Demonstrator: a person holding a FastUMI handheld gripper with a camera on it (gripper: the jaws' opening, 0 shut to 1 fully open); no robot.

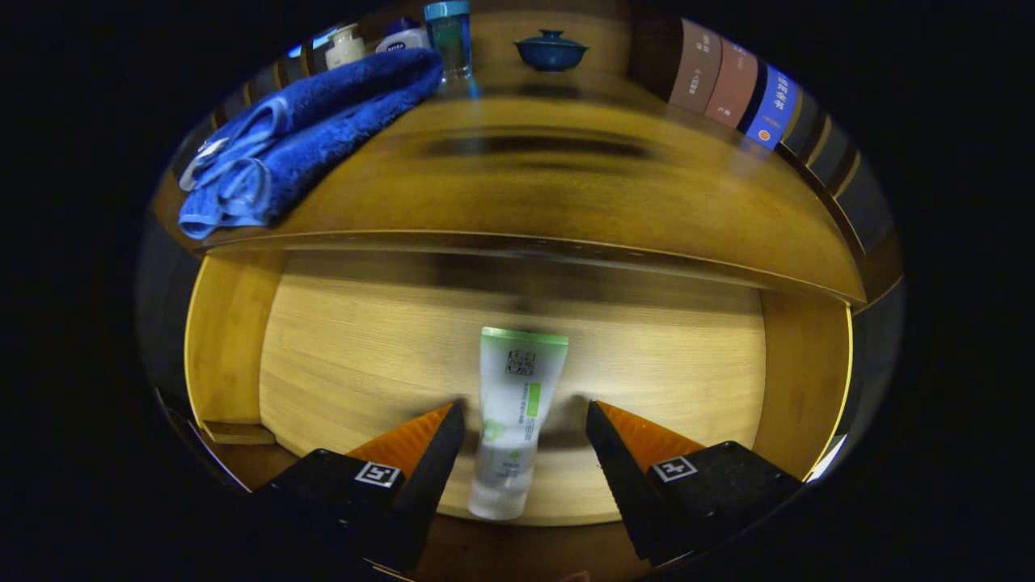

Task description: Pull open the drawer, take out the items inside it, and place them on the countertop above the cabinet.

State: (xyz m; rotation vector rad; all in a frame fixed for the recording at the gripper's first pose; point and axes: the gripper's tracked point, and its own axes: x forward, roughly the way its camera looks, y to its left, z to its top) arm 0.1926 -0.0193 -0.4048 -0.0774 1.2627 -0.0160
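Two black-and-orange fingers of the gripper [525, 420] stand wide apart, one on each side of a white tube [516, 420] with a green end, and neither finger touches it. That tube lies flat on the pale wooden floor of the open drawer [356, 356], its length running straight away from the fingers and its clear cap end nearest the camera. It sits slightly closer to the left finger than to the right.

Above the drawer's back edge runs the countertop [566, 194], with a folded blue towel [307, 137] on its left part, a few bottles [449, 32] behind the towel and a blue lidded bowl [551, 50] further back.

Several things could likely go wrong from here. Because the tube is soft and rounded, a close that lands unevenly may roll it sideways or squeeze it out from between the fingers. Fingers that are too high would pinch only its top and lose it on the lift. The overhanging countertop edge is close above, so a steep rise could knock the tube against it.
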